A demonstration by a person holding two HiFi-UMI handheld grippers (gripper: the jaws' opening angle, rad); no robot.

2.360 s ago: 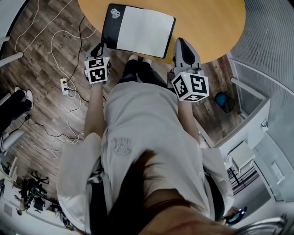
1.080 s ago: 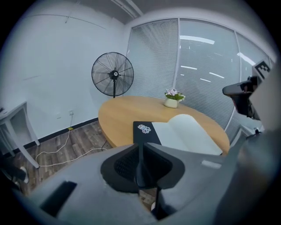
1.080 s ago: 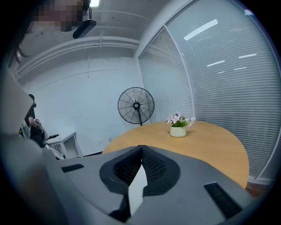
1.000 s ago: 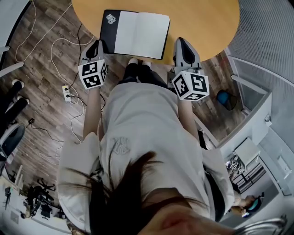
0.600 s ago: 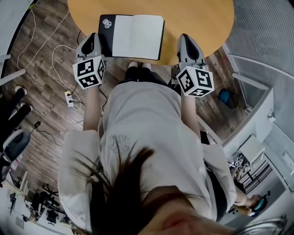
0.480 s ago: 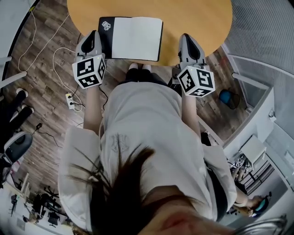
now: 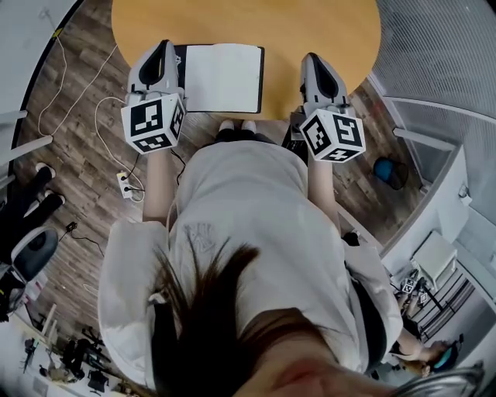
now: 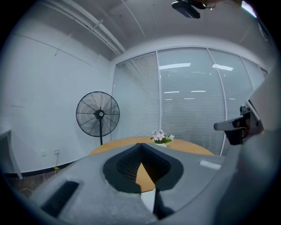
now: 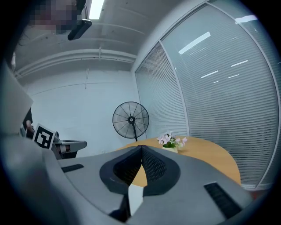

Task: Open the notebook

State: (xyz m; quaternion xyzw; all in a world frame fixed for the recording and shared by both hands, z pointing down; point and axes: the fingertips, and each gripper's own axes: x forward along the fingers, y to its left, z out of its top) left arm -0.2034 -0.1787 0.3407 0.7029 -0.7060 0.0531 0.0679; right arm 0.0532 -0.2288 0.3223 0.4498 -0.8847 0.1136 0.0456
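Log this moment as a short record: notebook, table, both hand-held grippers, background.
notebook: open, white page up, flat near the table's edge by the person
table: round, wooden
left hand-held gripper: jaws together, empty, over the notebook's left side in the head view
right hand-held gripper: jaws together, empty, right of the notebook
background: standing fan; pot of flowers on the table's far side

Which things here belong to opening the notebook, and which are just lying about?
Job: notebook, lying open; round table under it; left hand-held gripper and right hand-held gripper, both shut, empty.
Lying about: standing fan; flower pot; power strip and cables on the floor.
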